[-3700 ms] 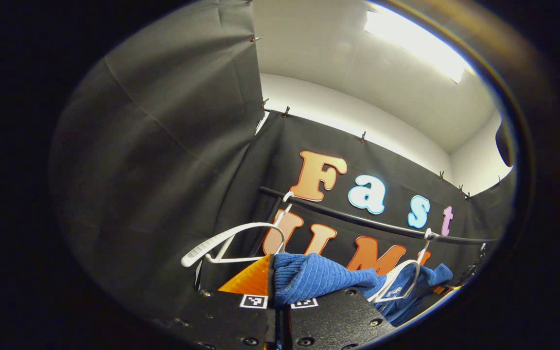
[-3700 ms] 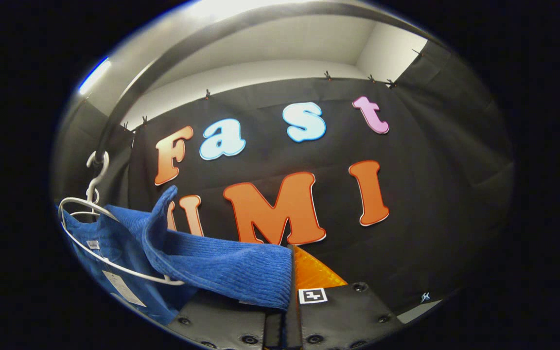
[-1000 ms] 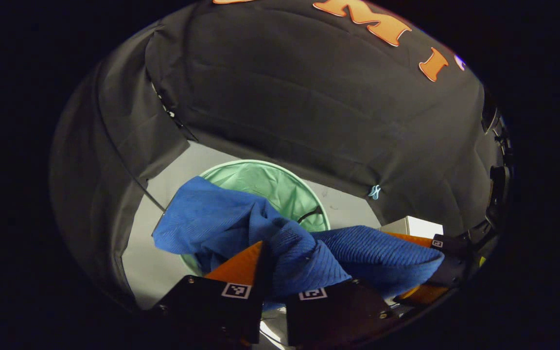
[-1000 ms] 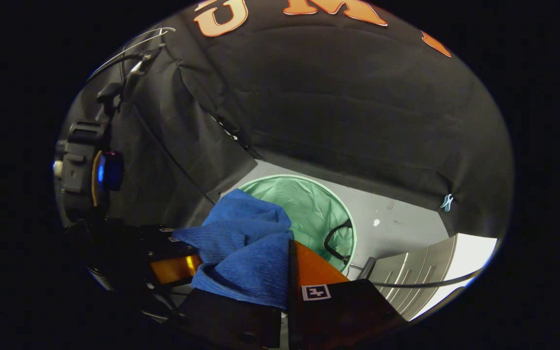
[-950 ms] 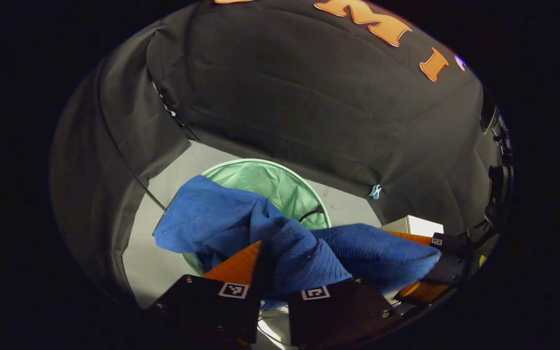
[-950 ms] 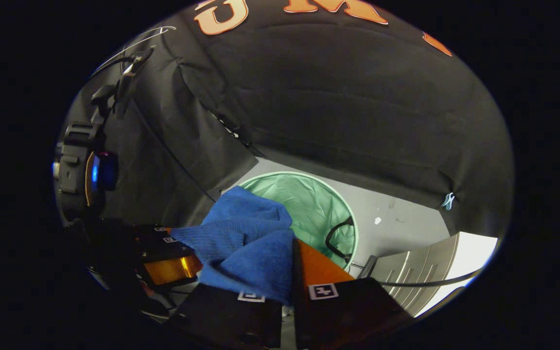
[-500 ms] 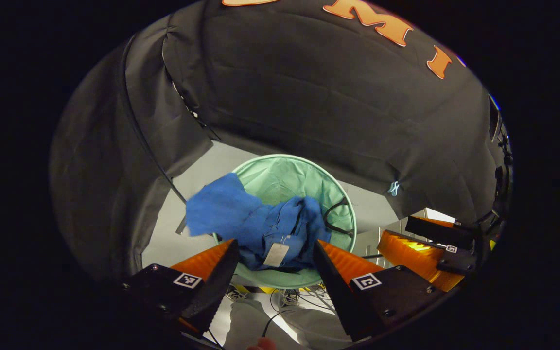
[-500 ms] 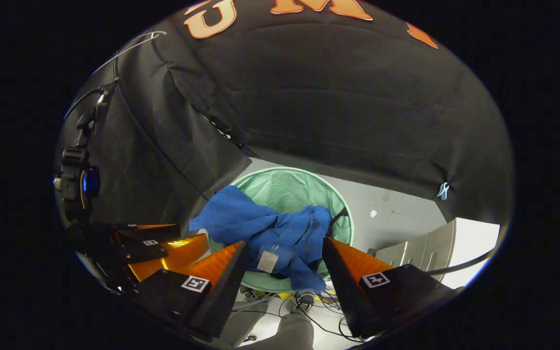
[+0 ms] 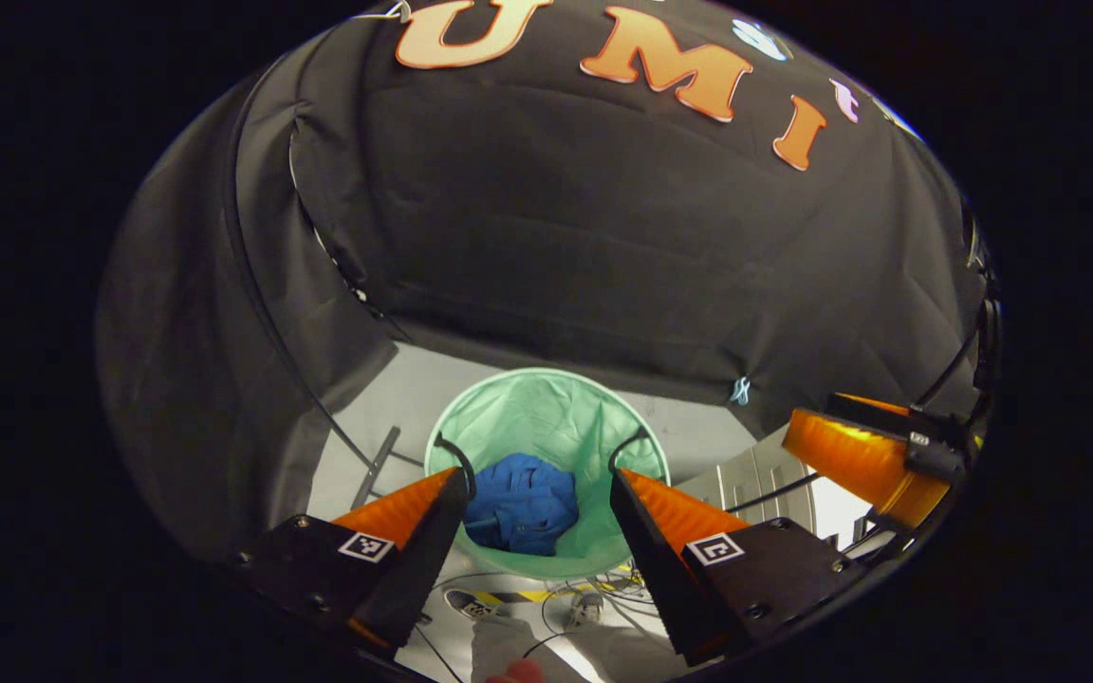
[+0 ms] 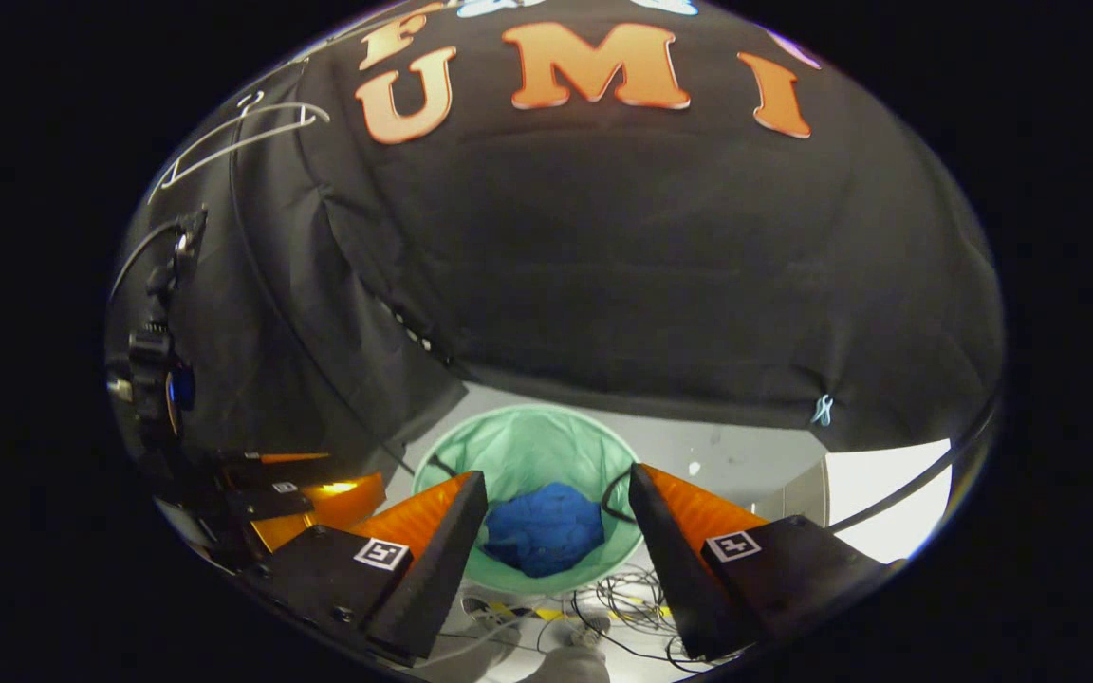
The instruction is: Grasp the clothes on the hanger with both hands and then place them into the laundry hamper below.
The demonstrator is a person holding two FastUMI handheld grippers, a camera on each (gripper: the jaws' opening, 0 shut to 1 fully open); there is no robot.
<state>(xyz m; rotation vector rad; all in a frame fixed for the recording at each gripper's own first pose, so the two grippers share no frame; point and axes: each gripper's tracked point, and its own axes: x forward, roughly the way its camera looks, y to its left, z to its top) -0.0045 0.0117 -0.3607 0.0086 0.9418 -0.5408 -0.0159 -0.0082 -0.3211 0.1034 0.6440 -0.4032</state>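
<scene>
My left gripper [image 9: 535, 493] has its two fingers spread wide apart, with nothing between them. My right gripper [image 10: 556, 493] is the same: fingers wide apart, nothing held. Looking down between the fingers in both views, I see the blue clothes [image 9: 520, 503] lying in a soft heap at the bottom of the green laundry hamper [image 9: 509, 417]. The hamper stands on the pale floor [image 9: 385, 398], close to the black cloth wall.

So I think the job is about finished. The clothes are off the hanger and inside the hamper. Nothing hangs over the rim that I can see. All that seems left is to pull my hands away.

Both my grippers are up above the hamper and point down at it. They are side by side, near each other. High up in the right gripper view is a bare white hanger [image 10: 238, 133].
</scene>
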